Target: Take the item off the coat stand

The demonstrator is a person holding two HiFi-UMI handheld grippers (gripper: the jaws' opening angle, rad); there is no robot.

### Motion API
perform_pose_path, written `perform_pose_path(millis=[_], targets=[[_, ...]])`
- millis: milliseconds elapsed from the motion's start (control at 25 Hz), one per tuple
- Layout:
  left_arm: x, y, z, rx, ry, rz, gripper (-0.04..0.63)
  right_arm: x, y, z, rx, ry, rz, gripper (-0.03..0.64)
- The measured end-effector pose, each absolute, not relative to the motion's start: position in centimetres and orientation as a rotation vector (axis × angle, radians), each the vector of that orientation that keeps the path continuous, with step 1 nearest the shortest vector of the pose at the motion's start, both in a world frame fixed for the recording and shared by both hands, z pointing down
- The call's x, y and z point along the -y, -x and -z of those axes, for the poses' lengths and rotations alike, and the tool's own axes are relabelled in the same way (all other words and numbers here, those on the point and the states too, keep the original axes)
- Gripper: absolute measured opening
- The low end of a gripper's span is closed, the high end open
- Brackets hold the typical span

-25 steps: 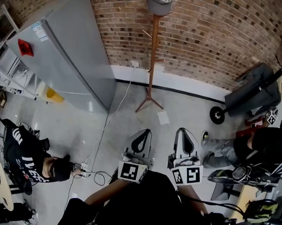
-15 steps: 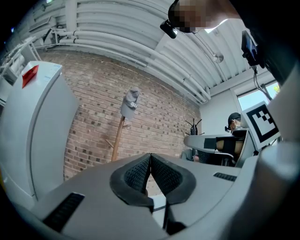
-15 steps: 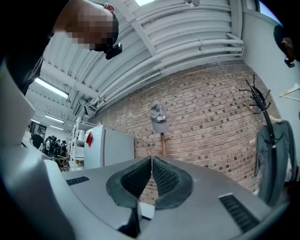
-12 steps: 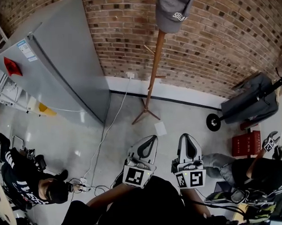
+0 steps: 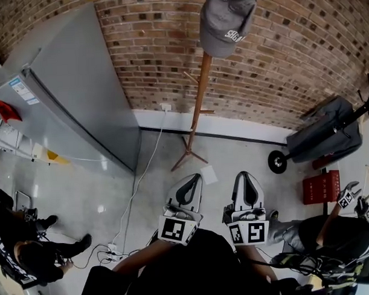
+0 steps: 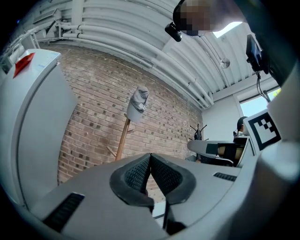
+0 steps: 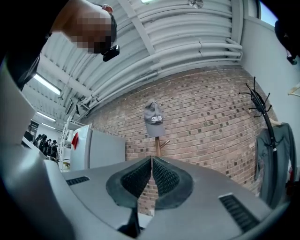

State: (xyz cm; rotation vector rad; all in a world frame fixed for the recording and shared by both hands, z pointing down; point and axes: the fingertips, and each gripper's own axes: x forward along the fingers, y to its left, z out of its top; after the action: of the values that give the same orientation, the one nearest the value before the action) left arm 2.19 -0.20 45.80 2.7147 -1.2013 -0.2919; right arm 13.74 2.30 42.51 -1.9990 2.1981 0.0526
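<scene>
The cap (image 5: 227, 21) is hanging atop the wooden coat stand (image 5: 198, 101), well ahead of and above both sets of jaws. The left gripper (image 6: 150, 155) and right gripper (image 7: 151, 159) are pointing toward it side by side, each with its jaws pressing together on nothing. The stand is sitting on the grey floor (image 5: 101, 189) against a brick wall (image 5: 290, 61), with a grey fridge (image 5: 80, 99) standing to its left.

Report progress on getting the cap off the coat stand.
Done: nothing yet; the grey cap hangs on top of the wooden coat stand. In hand: left tongs and right tongs are shut, empty, pointed toward the stand, apart from it. Left: open, reach the cap, grip it, lift it off.
</scene>
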Motion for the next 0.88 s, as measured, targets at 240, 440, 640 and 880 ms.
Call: perform_pose_path(millis=[240,440,640,880], targets=[[2.7,-1.0,-45.6,1.176,-2.725,0.298,0.015,0.9,-12.3,-41.8,-2.201,1.995,-0.063,0.018],[4.9,1.0,-46.7,1.179,-2.715,0.271,0.015,3.4,-11.9,-40.5,-2.144,2.023,-0.145,0.02],[6.8,2.5,-47.8,1.161,-2.696,0.23,0.016,5.9,-10.7,-41.1,-2.127,2.017,-0.119,0.02],[8.1,2.1,-46.9,1.197,-2.666,0.24,0.016,8.5,-10.1,-41.2,-2.212,1.963,-0.094,0.02]])
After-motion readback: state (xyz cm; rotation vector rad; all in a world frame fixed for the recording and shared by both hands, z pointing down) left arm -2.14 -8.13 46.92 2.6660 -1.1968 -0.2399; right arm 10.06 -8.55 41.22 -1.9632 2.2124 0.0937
